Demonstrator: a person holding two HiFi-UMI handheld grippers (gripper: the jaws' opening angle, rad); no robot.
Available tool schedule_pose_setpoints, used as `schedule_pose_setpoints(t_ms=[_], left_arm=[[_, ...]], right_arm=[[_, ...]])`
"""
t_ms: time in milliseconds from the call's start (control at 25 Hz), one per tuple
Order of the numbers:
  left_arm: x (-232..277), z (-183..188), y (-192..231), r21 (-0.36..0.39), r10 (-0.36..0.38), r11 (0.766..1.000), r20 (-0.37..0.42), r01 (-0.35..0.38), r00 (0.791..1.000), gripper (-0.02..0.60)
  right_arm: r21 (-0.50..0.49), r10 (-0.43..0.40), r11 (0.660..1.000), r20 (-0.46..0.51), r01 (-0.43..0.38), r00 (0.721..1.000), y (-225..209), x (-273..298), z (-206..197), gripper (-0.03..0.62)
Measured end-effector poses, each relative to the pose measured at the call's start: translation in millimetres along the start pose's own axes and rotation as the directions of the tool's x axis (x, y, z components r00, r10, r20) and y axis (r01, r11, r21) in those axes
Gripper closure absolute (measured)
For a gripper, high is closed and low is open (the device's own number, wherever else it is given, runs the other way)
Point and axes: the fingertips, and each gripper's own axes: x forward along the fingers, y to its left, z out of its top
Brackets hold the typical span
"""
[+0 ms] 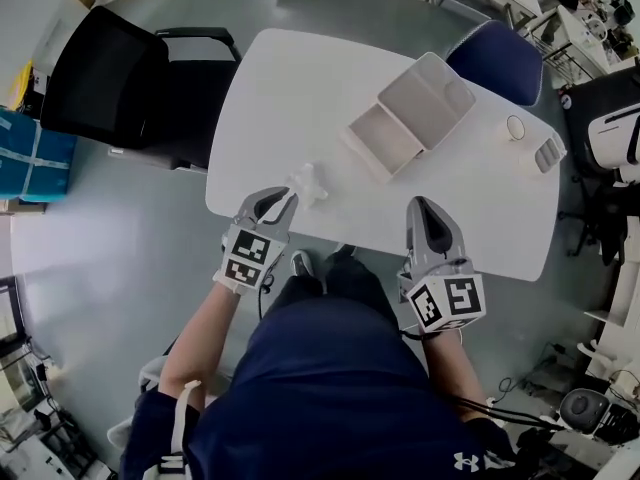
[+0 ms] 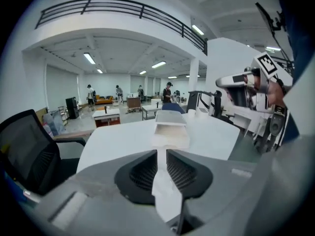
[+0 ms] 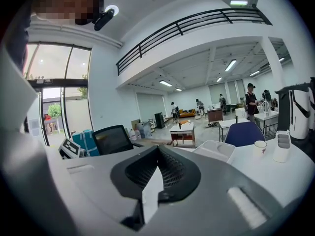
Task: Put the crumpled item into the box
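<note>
Now the left gripper [image 1: 284, 201] has its jaws a little apart, with nothing between them. The crumpled item [image 1: 308, 183] lies on the white table [image 1: 300, 78], near the close edge, just beside that gripper's tip. The right gripper [image 1: 425, 208] is squeezed closed and holds nothing. The open box [image 1: 385, 140] sits farther away, to the right.

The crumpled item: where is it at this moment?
In the head view, the crumpled item lies near the front left edge of the table, just ahead of the left gripper, left of the box.
</note>
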Motion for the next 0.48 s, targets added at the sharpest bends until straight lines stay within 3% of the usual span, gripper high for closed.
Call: schedule_pose_setpoints(t_ms=[160, 480], left_arm=[[34.7, -34.2, -11.8, 0.002, -0.059, 0.998, -0.149, 0.060, 0.987, 0.517], [68.3, -76.5, -17.8, 0.073, -0.039, 0.995, -0.348, 0.068, 0.937, 0.498]], right_arm=[[0.026, 0.021, 0.999, -0.033, -0.020, 0.999, -17.3, 11.8, -7.3, 0.592], [0.048, 0.072, 0.996, -0.076, -0.069, 0.995, -44.9, 29.7, -12.4, 0.592]])
